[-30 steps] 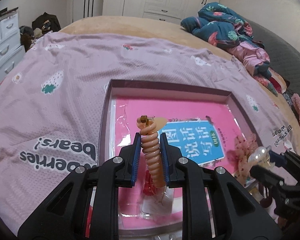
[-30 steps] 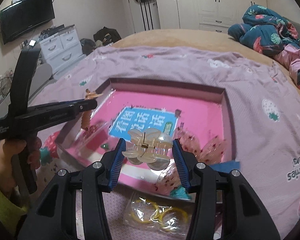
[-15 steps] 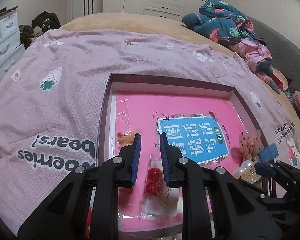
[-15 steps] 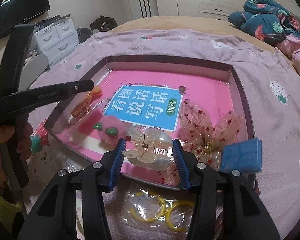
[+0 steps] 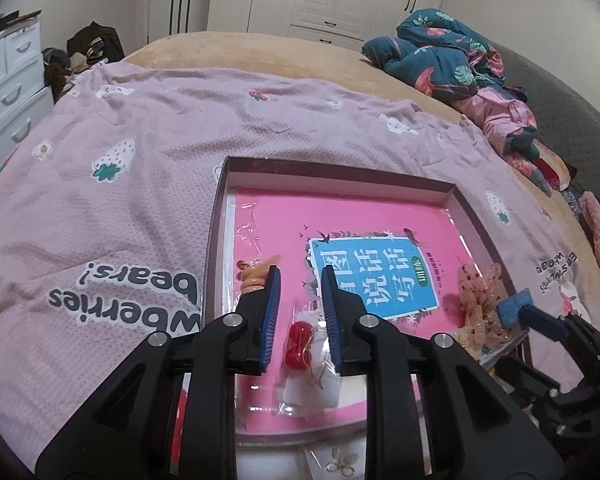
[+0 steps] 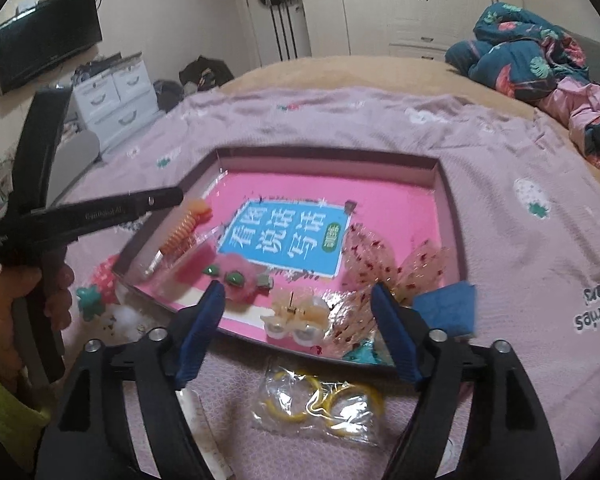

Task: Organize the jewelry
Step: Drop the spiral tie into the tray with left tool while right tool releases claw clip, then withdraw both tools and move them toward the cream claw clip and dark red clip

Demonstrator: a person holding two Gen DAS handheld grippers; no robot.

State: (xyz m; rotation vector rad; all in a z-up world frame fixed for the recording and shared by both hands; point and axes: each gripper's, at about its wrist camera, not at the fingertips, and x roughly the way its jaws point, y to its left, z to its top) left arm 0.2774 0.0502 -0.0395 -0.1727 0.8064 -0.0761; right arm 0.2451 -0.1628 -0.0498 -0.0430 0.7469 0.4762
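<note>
left gripper (image 5: 298,312): released coil hair tie (image 6: 185,229) | right gripper (image 6: 298,336): released pearl claw clip (image 6: 298,316) into box

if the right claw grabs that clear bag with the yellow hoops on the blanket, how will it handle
The clear bag looks thin and crinkled, so it will probably sag and slip between the pads. The yellow hoops lie loose inside and likely slide to the low end. It seems light, and the open right claw should lift it easily.

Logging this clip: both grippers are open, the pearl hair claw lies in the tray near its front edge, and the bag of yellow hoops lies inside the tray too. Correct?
Not quite. The right wrist view shows the bag of yellow hoops on the bedspread, outside the tray, just in front of its near wall. The rest holds: left gripper and right gripper open, pearl hair claw inside.
</note>
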